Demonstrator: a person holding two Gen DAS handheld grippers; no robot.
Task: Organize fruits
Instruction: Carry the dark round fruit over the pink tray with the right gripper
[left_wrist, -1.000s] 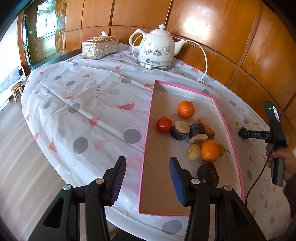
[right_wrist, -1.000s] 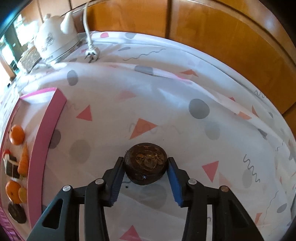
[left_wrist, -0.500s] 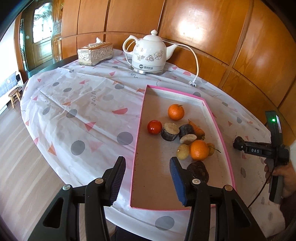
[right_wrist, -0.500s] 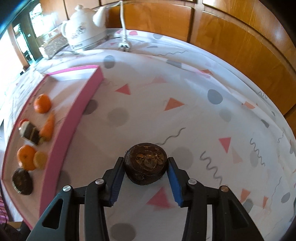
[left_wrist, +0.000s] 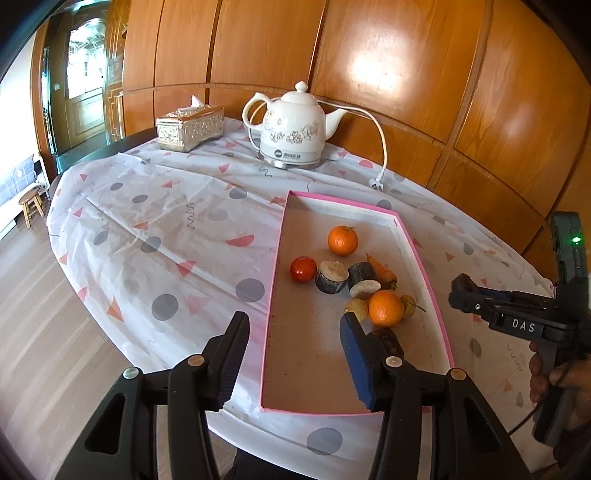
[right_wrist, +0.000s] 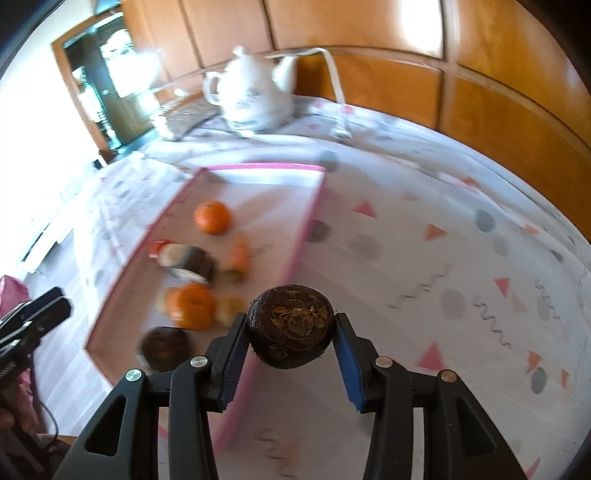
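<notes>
A pink-rimmed tray (left_wrist: 406, 236) lies on the patterned tablecloth. In it are two oranges (left_wrist: 342, 240) (left_wrist: 386, 308), a red tomato (left_wrist: 303, 269), two cut dark pieces (left_wrist: 331, 277), a carrot (left_wrist: 384, 271), small yellowish fruits (left_wrist: 356, 306) and a dark round fruit (left_wrist: 388, 338), half hidden by a finger. My left gripper (left_wrist: 293, 315) hovers over the tray's near left rim, its jaws opening with nothing between them. My right gripper (right_wrist: 290, 321) is shut on a dark brown round fruit (right_wrist: 291, 325) above the tray's right rim (right_wrist: 306, 229). The right gripper (left_wrist: 461, 291) also shows in the left wrist view.
A white electric kettle (left_wrist: 291, 136) with its cord and plug (left_wrist: 376, 182) stands at the back beside a silver tissue box (left_wrist: 190, 127). Wooden wall panels close off the far side. The table edge drops to the floor on the left, where a small stool (left_wrist: 31, 205) stands.
My right gripper has carried the dark fruit leftward from the bare cloth to the tray's right rim. My left gripper has drawn back and up a little, its jaws slightly wider.
</notes>
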